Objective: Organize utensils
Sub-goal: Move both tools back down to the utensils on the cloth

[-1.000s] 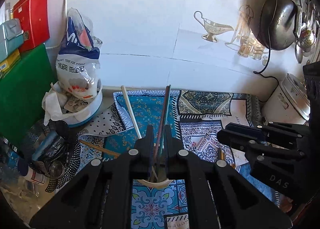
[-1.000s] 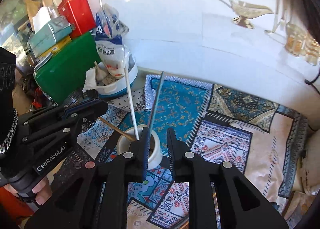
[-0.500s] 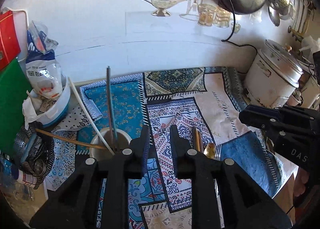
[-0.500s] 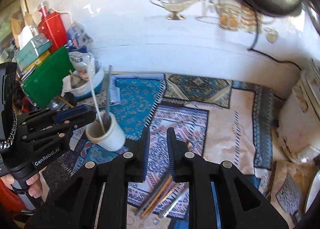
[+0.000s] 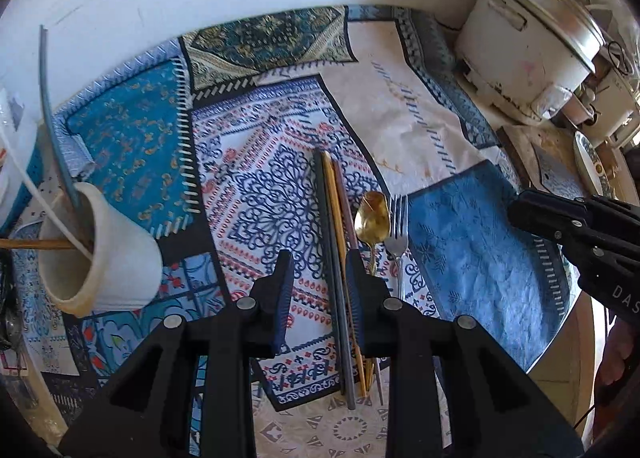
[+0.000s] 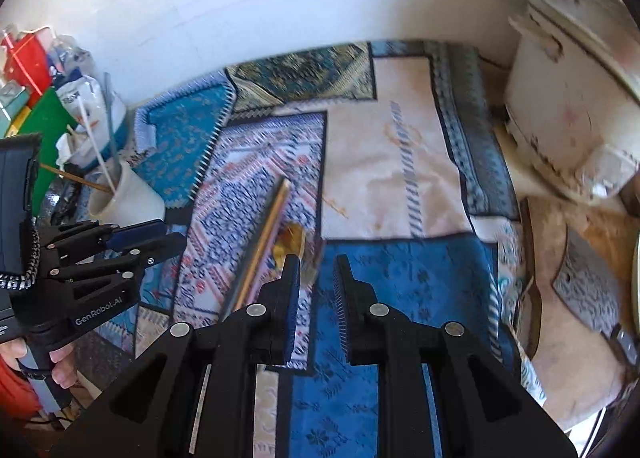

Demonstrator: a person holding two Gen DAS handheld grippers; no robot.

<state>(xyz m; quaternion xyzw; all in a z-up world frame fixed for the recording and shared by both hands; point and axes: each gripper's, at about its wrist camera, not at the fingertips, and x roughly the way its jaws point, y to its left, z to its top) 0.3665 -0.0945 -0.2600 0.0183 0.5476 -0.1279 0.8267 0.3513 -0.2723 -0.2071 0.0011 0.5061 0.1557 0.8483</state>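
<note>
Left black gripper (image 5: 316,262), parted and empty, straddles three loose chopsticks (image 5: 336,242) pointing away along the patterned cloth (image 5: 260,185); one gold spoon (image 5: 373,217), one steel fork (image 5: 397,225) alongside. Right black gripper (image 6: 316,270) parted, empty. White cup (image 5: 120,258) left holds three sticks.

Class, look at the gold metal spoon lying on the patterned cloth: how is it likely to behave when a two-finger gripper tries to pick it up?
The gold metal spoon looks polished, so it may slip between the fingers. It lies flat on the patterned cloth, probably leaving little to pinch. Its thin handle sits close beside the silver fork, so a grasp might nudge that too.
</note>
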